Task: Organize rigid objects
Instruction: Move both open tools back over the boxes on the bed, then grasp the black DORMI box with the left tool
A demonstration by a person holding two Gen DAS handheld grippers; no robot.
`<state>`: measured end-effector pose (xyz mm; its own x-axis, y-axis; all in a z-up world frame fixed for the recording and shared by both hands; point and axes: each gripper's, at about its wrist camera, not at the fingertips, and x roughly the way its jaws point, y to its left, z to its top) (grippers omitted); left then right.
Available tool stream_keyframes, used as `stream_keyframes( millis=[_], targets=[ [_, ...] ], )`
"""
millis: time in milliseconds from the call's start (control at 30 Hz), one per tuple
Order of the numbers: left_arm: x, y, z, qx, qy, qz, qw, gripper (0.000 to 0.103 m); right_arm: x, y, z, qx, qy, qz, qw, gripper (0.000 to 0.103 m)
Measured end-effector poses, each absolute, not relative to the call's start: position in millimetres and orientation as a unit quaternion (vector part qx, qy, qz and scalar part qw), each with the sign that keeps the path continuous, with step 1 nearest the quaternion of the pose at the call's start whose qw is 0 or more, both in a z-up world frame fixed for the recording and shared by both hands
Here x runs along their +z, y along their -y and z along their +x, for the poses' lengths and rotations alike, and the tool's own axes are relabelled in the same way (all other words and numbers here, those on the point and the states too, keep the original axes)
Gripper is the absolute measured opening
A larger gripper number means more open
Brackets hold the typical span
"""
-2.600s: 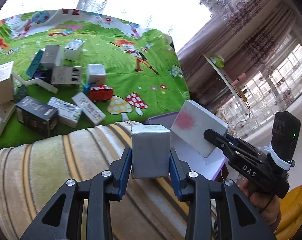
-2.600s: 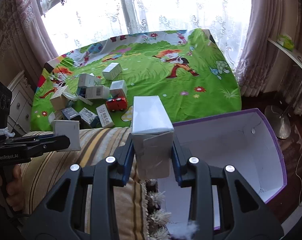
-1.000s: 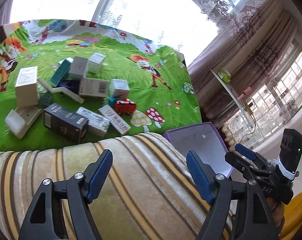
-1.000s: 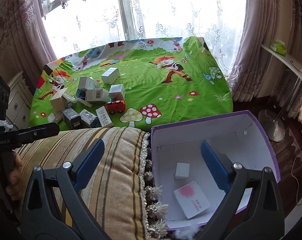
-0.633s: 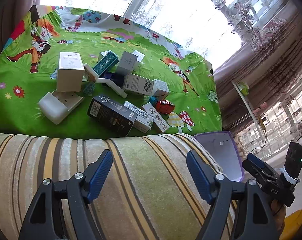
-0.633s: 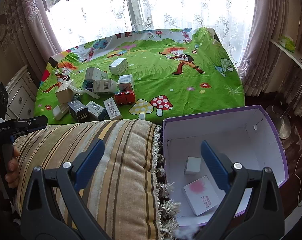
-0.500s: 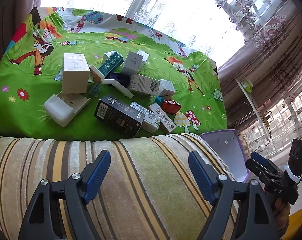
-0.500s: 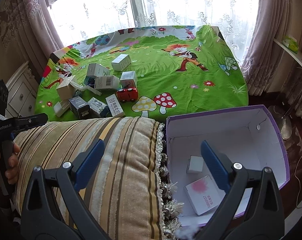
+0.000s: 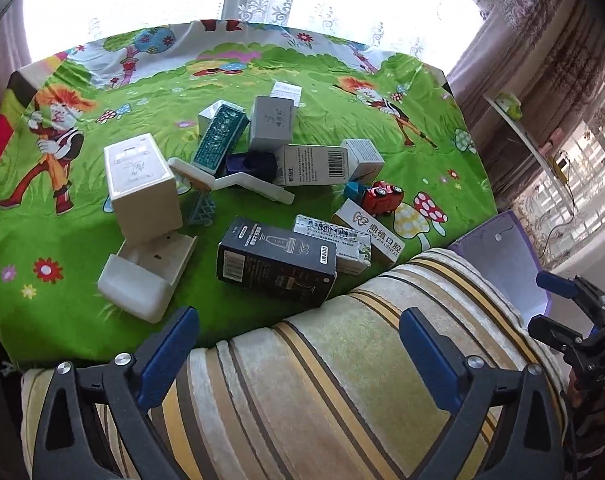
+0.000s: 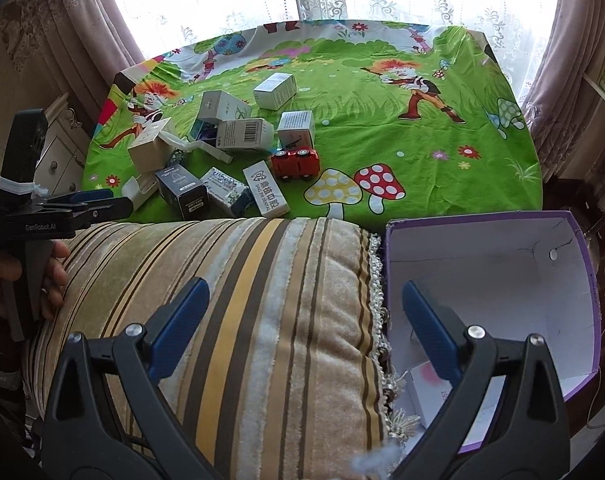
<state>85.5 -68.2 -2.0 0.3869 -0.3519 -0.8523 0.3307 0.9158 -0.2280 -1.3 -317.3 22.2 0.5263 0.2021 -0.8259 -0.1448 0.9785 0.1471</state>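
We are holding left gripper (image 9: 298, 344) over striped cushion (image 9: 322, 392), jaws spread wide after just opening further, nothing between them. We are holding right gripper (image 10: 304, 320) wide open too, gripping nothing, straddling cushion edge and purple box (image 10: 582, 292). Pink-marked white box (image 10: 426, 392) is lying inside purple box. Other boxes are sitting scattered on green cloth (image 9: 102, 280) beyond cushion: black box (image 9: 276, 264), red toy car (image 9: 382, 197) beside white dental box (image 9: 368, 229).
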Motion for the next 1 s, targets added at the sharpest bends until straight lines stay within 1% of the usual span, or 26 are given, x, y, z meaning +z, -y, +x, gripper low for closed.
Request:
stream_keyframes(
  millis=[100, 300, 700, 767, 800, 833, 1000],
  targets=[
    [-7.4, 78.2, 97.9, -0.214, -0.520, 0.023, 0.827, 0.102, 21.9, 311.7, 3.5, 0.099, -0.480, 0.022, 0.871, 0.098],
    [-20.6, 89.9, 117.7, -0.217, -0.540, 0.058, 0.811, 0.102, 21.1, 311.0, 19.6, 0.090, -0.489, 0.047, 0.866, 0.098],
    [-40.8, 93.0, 137.9, -0.225, -0.555, 0.075, 0.798, 0.102, 7.5, 272.9, 56.0, 0.135, -0.518, -0.004, 0.845, 0.098],
    [-44.5, 91.6, 139.8, -0.231, -0.557, 0.073, 0.794, 0.099, 6.0, 268.7, 60.9, 0.136, -0.521, -0.003, 0.842, 0.098],
    [-45.7, 90.9, 140.4, -0.238, -0.559, 0.069, 0.791, 0.090, 5.3, 267.4, 63.2, 0.137, -0.523, -0.001, 0.841, 0.098],
    [-47.1, 90.4, 140.8, -0.240, -0.562, 0.065, 0.789, 0.086, 4.4, 266.7, 65.6, 0.137, -0.525, 0.004, 0.840, 0.098],
    [-43.6, 80.3, 137.0, -0.242, -0.556, 0.039, 0.794, 0.086, -1.0, 266.3, 80.0, 0.122, -0.545, 0.060, 0.827, 0.098]
  ],
)
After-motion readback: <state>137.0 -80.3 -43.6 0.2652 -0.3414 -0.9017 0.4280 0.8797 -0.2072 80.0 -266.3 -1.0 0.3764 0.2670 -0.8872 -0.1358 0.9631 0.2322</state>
